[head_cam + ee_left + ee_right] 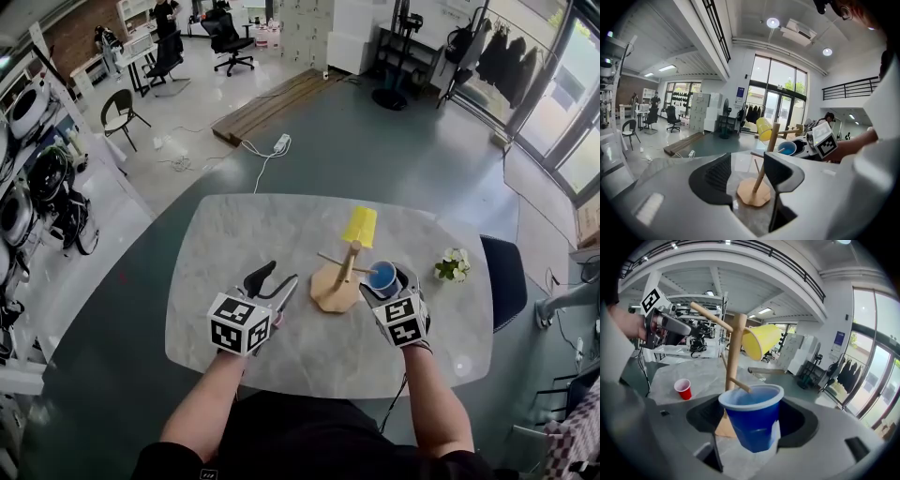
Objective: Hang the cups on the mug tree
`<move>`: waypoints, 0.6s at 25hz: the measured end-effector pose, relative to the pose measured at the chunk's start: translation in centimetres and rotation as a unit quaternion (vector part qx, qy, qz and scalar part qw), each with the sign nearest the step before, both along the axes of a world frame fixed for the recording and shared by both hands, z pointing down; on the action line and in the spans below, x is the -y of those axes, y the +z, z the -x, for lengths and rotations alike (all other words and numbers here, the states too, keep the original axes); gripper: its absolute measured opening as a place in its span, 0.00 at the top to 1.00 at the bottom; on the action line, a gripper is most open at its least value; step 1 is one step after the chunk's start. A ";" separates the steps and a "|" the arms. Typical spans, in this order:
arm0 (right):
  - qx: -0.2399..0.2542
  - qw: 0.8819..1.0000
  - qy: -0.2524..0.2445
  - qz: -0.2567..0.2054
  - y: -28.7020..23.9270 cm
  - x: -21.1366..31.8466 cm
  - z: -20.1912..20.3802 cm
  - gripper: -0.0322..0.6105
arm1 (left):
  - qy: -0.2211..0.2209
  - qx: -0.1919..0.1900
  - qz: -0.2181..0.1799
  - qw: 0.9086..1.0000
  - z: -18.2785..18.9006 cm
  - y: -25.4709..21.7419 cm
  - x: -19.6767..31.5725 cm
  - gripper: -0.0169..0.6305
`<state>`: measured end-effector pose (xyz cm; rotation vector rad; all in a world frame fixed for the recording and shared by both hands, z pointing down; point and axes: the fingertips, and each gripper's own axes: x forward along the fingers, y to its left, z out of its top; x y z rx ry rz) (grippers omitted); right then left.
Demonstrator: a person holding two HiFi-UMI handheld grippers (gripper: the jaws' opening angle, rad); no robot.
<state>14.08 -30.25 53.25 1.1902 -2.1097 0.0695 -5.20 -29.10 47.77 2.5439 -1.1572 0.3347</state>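
Table: blue cup gripped in R tongs.

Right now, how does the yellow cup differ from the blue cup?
The yellow cup hangs on an upper peg of the mug tree; the blue cup is not hung, held between the fingers of the right gripper. The yellow cup lies tipped on its side, mouth toward the post; the blue cup sits mouth up by a lower peg. Both are plain tapered cups of similar shape.
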 end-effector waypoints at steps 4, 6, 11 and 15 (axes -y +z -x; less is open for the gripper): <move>0.000 1.000 -0.010 0.001 -0.2 0.3 1.4 0.40 | 0.003 0.000 0.006 1.000 0.3 0.3 -0.2 0.63; 0.002 1.000 -0.017 0.003 -0.2 0.4 2.1 0.40 | -0.001 -0.002 0.007 1.000 0.6 0.4 -0.2 0.63; 0.014 0.999 -0.029 0.007 -0.2 0.7 3.8 0.40 | -0.014 -0.007 0.009 1.000 1.8 0.4 0.0 0.63; 0.009 0.999 -0.032 0.010 -0.1 1.0 4.1 0.42 | -0.021 -0.009 0.015 1.000 2.4 0.8 -0.2 0.63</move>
